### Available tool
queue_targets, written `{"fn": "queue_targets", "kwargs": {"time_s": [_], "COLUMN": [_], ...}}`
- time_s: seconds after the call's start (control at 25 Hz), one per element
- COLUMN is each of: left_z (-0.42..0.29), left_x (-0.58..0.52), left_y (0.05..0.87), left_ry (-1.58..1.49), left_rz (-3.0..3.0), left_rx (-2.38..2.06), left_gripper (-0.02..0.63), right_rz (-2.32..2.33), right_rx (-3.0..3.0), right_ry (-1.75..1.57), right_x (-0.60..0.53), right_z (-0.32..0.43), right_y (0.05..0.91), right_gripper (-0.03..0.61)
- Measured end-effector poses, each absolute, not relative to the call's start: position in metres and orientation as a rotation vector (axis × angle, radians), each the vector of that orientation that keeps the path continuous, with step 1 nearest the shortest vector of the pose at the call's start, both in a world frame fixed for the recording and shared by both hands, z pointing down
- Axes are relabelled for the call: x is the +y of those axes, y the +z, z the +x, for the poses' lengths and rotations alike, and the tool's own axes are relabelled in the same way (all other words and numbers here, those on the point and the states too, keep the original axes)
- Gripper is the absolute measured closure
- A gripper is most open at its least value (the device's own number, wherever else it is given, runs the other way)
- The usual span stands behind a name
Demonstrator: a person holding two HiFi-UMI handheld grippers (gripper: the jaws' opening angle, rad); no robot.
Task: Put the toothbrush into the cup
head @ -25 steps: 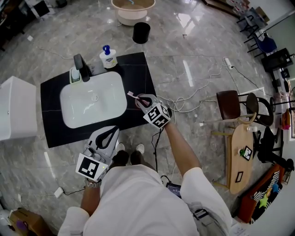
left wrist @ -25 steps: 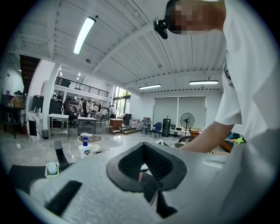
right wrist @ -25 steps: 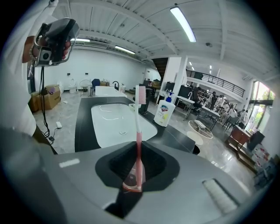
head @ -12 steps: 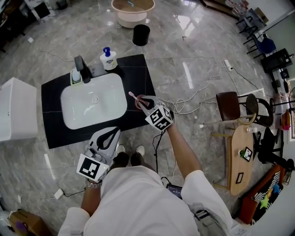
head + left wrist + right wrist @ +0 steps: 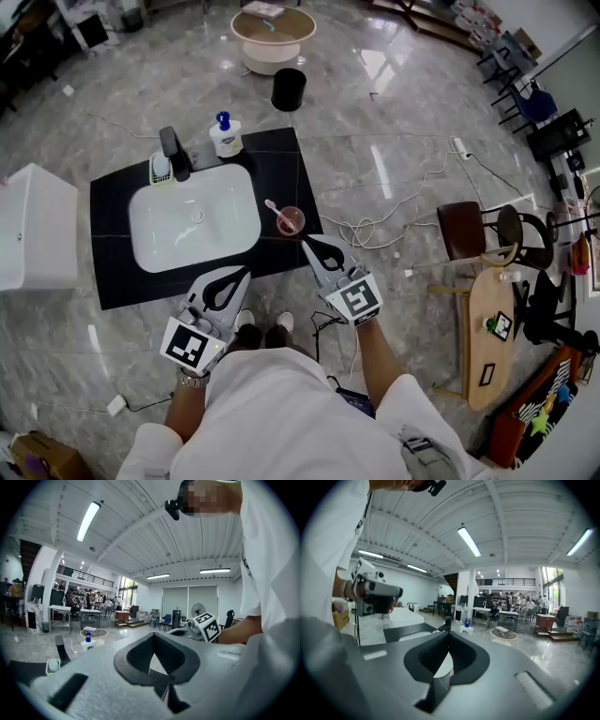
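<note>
Black counter (image 5: 281,164) | toothbrush (image 5: 274,207) in cup (image 5: 291,222) | left tongs (image 5: 245,272) together | right tongs (image 5: 307,241) together

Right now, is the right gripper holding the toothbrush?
No, the toothbrush leans in the cup, and the right gripper is apart from both, its jaws together on nothing.

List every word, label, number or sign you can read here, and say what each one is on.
No text can be read in any view.
Label on the soap bottle: too small to read.
Cubes on the left gripper and right gripper: square black-and-white markers, no words.
Print on the sleeve: too blurred to read.
</note>
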State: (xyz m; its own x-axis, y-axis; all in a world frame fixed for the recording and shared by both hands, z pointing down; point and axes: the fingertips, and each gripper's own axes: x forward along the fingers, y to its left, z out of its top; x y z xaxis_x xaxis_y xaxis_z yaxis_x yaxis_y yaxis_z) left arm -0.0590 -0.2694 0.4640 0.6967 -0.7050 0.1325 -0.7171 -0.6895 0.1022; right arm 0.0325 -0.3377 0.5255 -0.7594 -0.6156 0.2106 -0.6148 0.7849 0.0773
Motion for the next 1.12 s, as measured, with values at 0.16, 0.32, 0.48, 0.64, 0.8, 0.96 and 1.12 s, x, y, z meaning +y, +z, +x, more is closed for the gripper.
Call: {"fn": "queue_targets", "kwargs": {"time_s": [0.16, 0.32, 0.48, 0.64, 0.8, 0.96, 1.12], "left_z": [-0.055, -0.054, -0.048, -0.047, -0.048, -0.048, -0.053], "left_x": [-0.271, -0.268, -0.265, -0.254, -0.249, -0.248, -0.244], "left_y": [0.453, 0.45, 0.438, 0.443, 0.433, 0.421, 0.422], "left_ry": [0.079, 0.115, 0.035, 0.081, 0.05, 0.0, 0.016], "left_rz": [2.786, 2.822, 2.844, 2.846, 2.879, 2.876, 2.882], "left_rx": [-1.152, -1.128, -1.111, -1.08, -1.083, -1.101, -1.104], "left_gripper": [0.617, 0.617, 0.618, 0.617, 0.617, 0.617, 0.617], "right_rz": [1.017, 1.044, 1.071, 1.098, 1.095, 1.068, 1.056], "right_rx": [-2.828, -2.906, -2.994, -3.014, -3.013, -3.024, -3.017], "right_ry": [0.063, 0.089, 0.076, 0.067, 0.071, 0.084, 0.082], "right_x": [-0.302, -0.271, -0.247, -0.239, -0.235, -0.232, -0.229], "right_z": [0.045, 0.053, 0.054, 0.052, 0.048, 0.039, 0.032], "right_y": [0.482, 0.436, 0.397, 0.386, 0.385, 0.387, 0.389], "right_gripper": [0.566, 0.566, 0.566, 0.566, 0.567, 0.566, 0.567]}}
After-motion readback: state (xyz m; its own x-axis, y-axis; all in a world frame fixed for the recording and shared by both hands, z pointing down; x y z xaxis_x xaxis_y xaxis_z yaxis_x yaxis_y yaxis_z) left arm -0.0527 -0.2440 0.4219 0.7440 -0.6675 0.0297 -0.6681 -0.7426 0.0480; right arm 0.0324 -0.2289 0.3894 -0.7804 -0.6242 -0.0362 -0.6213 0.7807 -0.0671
